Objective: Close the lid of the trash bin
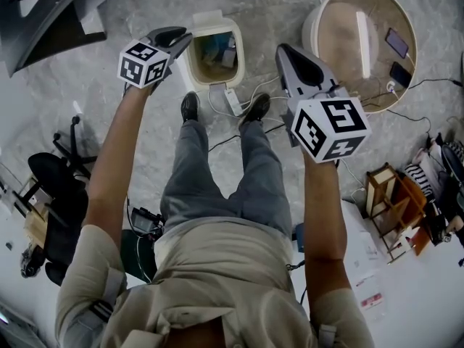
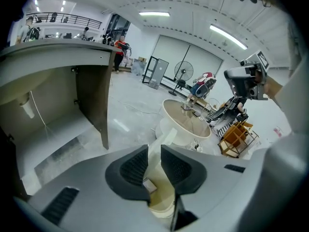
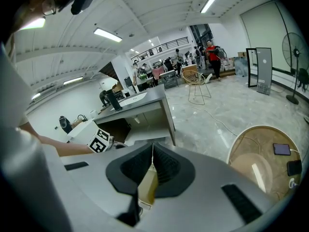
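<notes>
Cream, rounded-rectangular plastic trash bin [image 1: 216, 83] stands open on mottled grey floor [image 1: 279, 6].

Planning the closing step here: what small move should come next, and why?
Probably lower the left hand-held gripper toward the raised lid of the trash bin: the bin stands open, and that gripper, jaws slightly apart, hovers nearest the lid without touching it.

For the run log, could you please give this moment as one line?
trash bin: lid open | left gripper: open, empty | right gripper: shut, empty | contact: none
</notes>
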Demonstrator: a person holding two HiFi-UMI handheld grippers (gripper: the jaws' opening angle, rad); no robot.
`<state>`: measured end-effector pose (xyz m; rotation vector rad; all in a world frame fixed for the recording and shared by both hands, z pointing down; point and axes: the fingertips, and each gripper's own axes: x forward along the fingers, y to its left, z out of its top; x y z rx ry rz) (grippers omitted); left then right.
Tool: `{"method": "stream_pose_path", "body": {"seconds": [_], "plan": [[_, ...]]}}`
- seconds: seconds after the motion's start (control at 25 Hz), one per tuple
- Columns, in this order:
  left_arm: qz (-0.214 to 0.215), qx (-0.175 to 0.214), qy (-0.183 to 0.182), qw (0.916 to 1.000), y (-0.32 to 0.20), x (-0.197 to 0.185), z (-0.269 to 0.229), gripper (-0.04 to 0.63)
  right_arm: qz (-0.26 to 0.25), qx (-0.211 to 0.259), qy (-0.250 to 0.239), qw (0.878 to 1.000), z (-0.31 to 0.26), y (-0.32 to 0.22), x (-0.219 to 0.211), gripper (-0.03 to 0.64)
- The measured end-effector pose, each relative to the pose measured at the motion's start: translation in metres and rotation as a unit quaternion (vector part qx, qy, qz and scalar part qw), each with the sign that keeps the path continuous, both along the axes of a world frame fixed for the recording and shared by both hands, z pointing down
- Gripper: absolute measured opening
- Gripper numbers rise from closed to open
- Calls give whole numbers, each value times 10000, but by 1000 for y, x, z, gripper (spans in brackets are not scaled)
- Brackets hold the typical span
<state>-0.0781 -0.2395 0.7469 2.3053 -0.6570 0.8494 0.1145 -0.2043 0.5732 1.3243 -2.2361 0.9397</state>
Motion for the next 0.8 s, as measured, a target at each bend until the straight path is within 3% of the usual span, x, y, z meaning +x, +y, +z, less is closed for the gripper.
{"method": "stream_pose_path", "body": {"seconds": [0.2, 0.8], "plan": [[84, -208, 89, 9997, 32, 1, 8, 83, -15, -24, -25, 10000, 3, 5, -5, 25], [466, -965, -184, 9941, 126, 10, 66, 83, -34, -187, 42, 9998, 22, 31, -3, 25]]}}
